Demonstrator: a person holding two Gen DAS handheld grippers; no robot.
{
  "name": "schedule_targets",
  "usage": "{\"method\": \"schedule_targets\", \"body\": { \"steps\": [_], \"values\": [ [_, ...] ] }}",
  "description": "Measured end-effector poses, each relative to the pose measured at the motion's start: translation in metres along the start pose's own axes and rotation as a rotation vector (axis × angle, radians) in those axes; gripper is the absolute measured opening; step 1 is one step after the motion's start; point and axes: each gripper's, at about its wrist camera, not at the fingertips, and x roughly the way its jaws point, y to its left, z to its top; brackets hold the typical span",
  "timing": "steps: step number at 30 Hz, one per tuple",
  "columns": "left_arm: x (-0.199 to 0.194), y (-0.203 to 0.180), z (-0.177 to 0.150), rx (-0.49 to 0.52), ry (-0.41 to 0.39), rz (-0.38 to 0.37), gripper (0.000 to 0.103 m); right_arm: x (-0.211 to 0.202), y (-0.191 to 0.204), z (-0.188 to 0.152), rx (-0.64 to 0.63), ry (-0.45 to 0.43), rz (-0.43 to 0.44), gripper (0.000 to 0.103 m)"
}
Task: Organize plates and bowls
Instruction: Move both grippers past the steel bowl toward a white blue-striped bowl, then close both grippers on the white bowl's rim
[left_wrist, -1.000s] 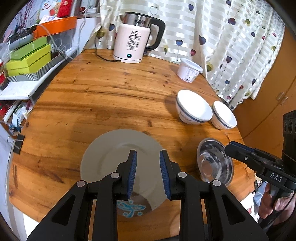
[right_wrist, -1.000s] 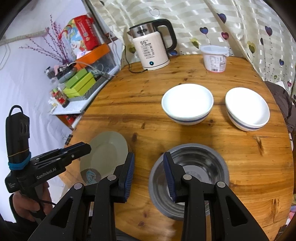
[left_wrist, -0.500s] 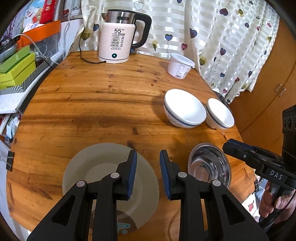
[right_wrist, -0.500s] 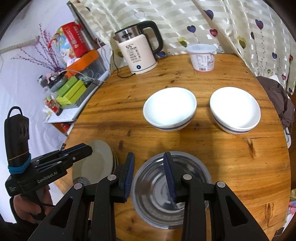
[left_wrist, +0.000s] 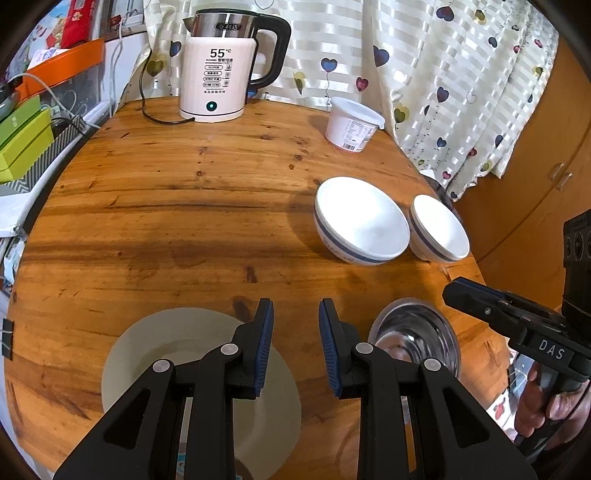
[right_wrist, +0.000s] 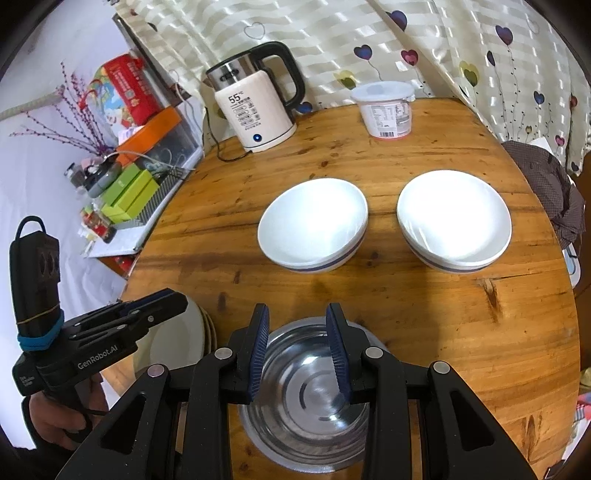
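Observation:
A grey plate (left_wrist: 166, 354) lies at the table's near edge; in the right wrist view it (right_wrist: 173, 343) looks like the top of a small stack. My left gripper (left_wrist: 295, 321) hovers open over the plate's far right rim, nothing between its fingers. A steel bowl (right_wrist: 306, 398) sits to the right of the plate, also in the left wrist view (left_wrist: 413, 339). Above the bowl's far rim my right gripper (right_wrist: 297, 332) is open and empty. Two white bowls with a blue band (right_wrist: 314, 225) (right_wrist: 454, 221) stand side by side further back.
A white kettle (left_wrist: 218, 74) with its cord and a white lidded tub (left_wrist: 352, 125) stand at the back of the round wooden table (left_wrist: 166, 206). Green boxes and clutter (right_wrist: 125, 195) fill a shelf to the left. A heart-patterned curtain hangs behind.
Both grippers have shifted to the right over the table, so the plate and the steel bowl now sit further left and lower in the views. The jaws kept the same gap.

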Motion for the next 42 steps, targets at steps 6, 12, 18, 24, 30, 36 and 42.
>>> {"method": "schedule_targets", "body": {
  "steps": [6,12,18,24,30,36,42],
  "values": [
    [0.011,-0.004,0.01,-0.002,0.008,-0.013,0.026,0.006,-0.009,0.009,0.017,-0.001,-0.004,0.031],
    [0.023,-0.009,0.021,-0.005,0.022,-0.036,0.026,0.013,-0.021,0.018,0.043,-0.005,-0.015,0.031],
    [0.038,-0.015,0.033,-0.016,0.037,-0.054,0.026,0.023,-0.03,0.028,0.067,-0.004,-0.016,0.031],
    [0.05,-0.021,0.045,-0.022,0.042,-0.065,0.026,0.033,-0.037,0.038,0.078,-0.006,-0.015,0.031],
    [0.064,-0.023,0.055,-0.04,0.052,-0.066,0.026,0.041,-0.045,0.047,0.091,-0.006,-0.016,0.03],
    [0.077,-0.023,0.06,-0.056,0.069,-0.068,0.026,0.05,-0.051,0.051,0.101,0.005,-0.017,0.026],
    [0.085,-0.022,0.063,-0.067,0.076,-0.072,0.026,0.057,-0.053,0.055,0.101,0.013,-0.012,0.023]
  ]
}}
